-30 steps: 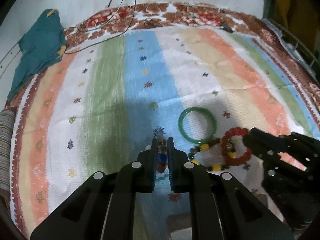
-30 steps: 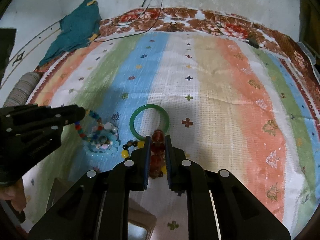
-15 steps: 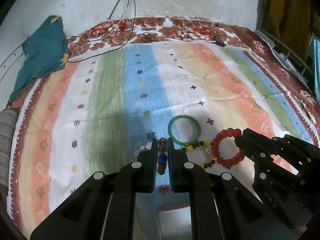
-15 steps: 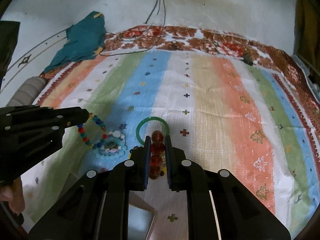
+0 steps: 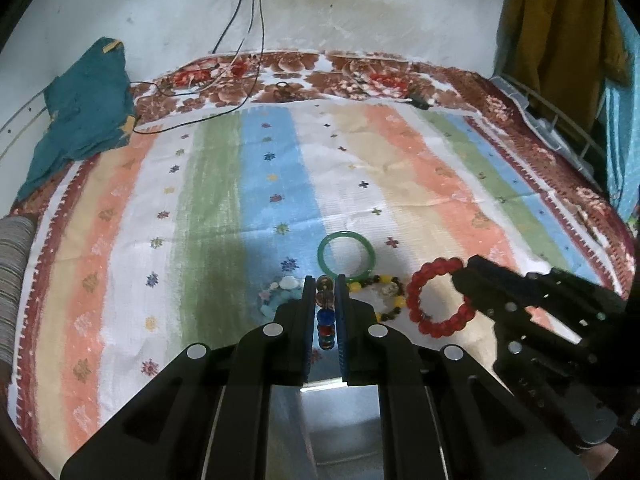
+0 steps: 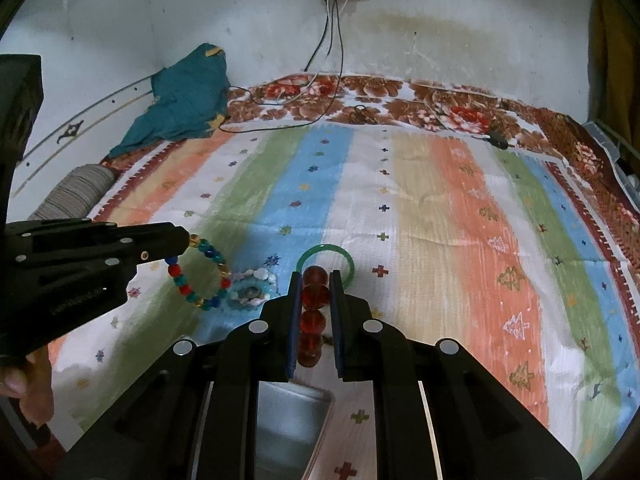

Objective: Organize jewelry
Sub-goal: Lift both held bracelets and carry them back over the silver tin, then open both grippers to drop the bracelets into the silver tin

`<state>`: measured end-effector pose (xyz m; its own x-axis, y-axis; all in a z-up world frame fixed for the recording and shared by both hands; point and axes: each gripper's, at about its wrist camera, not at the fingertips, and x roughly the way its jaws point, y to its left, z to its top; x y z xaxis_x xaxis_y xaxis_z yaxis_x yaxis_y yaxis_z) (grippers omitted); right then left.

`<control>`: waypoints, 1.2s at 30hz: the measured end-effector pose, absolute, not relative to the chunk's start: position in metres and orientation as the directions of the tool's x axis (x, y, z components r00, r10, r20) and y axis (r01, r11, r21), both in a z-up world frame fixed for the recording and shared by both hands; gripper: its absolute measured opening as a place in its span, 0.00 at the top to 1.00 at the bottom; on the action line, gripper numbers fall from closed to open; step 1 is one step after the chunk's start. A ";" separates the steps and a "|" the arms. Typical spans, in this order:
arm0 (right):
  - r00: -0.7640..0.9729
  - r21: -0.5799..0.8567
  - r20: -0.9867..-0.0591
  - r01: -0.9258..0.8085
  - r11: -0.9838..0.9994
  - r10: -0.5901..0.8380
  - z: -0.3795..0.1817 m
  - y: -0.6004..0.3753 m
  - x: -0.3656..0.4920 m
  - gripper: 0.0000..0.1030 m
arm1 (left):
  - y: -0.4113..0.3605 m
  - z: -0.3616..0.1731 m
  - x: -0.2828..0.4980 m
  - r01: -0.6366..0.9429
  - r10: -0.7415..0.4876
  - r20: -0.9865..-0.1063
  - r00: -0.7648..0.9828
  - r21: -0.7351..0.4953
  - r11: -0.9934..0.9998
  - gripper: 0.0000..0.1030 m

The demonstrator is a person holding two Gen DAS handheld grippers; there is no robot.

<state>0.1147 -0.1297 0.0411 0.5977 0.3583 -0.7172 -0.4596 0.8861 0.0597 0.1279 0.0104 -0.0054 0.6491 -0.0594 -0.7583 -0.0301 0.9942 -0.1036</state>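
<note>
My left gripper (image 5: 325, 285) is shut on a multicolour bead bracelet (image 6: 200, 272), held above the striped blanket; its beads show between the fingers (image 5: 325, 320). My right gripper (image 6: 316, 280) is shut on a red bead bracelet (image 5: 438, 294), also lifted; its beads show between the fingers (image 6: 314, 320). On the blanket lie a green bangle (image 5: 347, 255), a dark-and-yellow bead bracelet (image 5: 382, 294) and a pale blue shell bracelet (image 5: 280, 294). A grey metal tray (image 6: 292, 420) sits below the grippers, mostly hidden; it also shows in the left wrist view (image 5: 340, 424).
The striped blanket (image 5: 420, 184) covers a bed against a white wall. A teal cloth (image 5: 84, 116) lies at the back left, with black cables (image 5: 240, 92) from a wall socket. A striped roll (image 6: 76, 192) is at the left edge. Clothes hang at the right (image 5: 556, 32).
Both grippers have risen and pulled back with their bracelets, so the blanket looks farther and more wall shows. The tray has come into view beneath them.
</note>
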 end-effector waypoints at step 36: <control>0.569 0.109 -0.726 -0.459 0.882 0.386 0.053 -0.162 0.065 0.52 | 0.008 0.004 0.059 -0.074 -0.095 -0.775 0.625 -0.180 0.981 0.69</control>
<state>0.0650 -0.1617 0.0530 0.5691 0.3865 -0.7258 -0.4593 0.8815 0.1093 0.0587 0.0084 0.0040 0.6252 -0.0948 -0.7747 -0.0744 0.9808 -0.1800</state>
